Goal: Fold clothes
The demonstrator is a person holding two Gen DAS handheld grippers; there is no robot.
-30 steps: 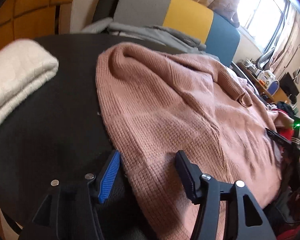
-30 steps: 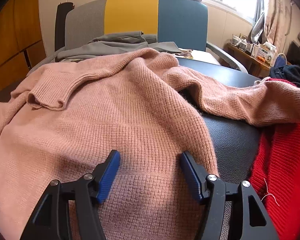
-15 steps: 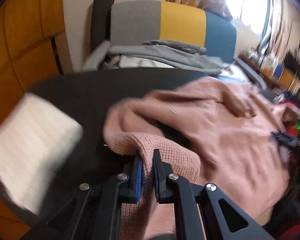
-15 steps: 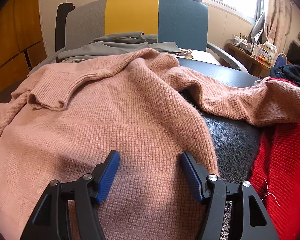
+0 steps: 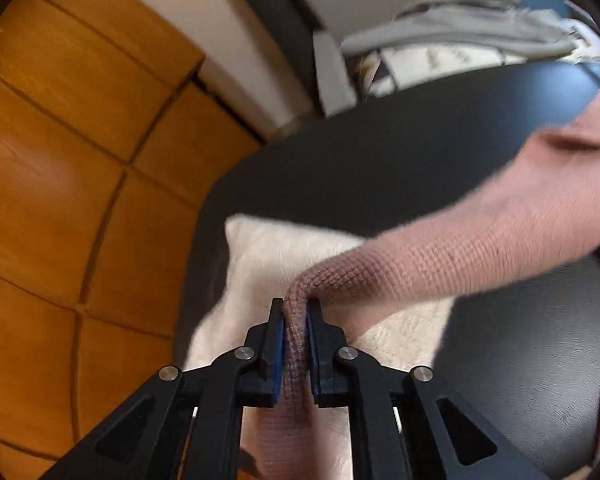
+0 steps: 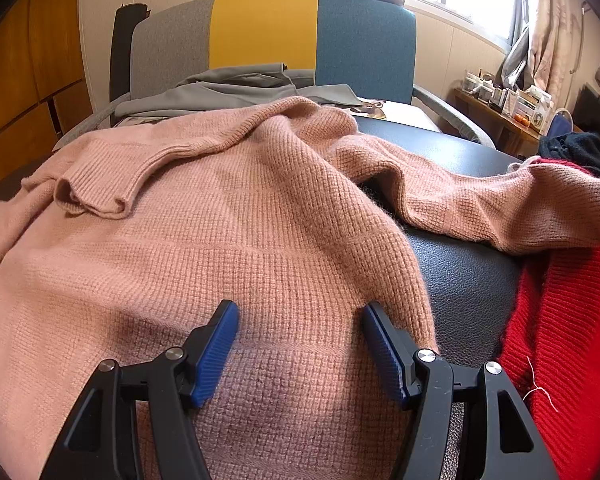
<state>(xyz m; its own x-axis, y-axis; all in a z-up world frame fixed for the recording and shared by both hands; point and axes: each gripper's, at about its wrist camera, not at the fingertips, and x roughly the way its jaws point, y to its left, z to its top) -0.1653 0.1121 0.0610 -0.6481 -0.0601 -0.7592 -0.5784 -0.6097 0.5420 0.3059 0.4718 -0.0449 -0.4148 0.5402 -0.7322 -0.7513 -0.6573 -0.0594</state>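
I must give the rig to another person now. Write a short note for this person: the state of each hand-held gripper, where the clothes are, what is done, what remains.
Left hand-held gripper: shut on a fold of the pink sweater, lifted over the folded white garment.
Right hand-held gripper: open, jaws astride the sweater's lower part, gripping nothing.
Sweater lies spread on the black table, sleeves out; red knit beside it on the right.
Done: one edge picked up. Left: all folds of the pink sweater, probably the red knit after.

Sweater spread over the worktop, clothes on either side

The sweater (image 6: 228,240) lies under and ahead of the right gripper (image 6: 296,344), a knit garment (image 6: 572,340) to its right, a chair (image 6: 268,40) behind; below the left gripper (image 5: 296,332), a folded cloth (image 5: 268,264) rests on the worktop (image 5: 380,160).
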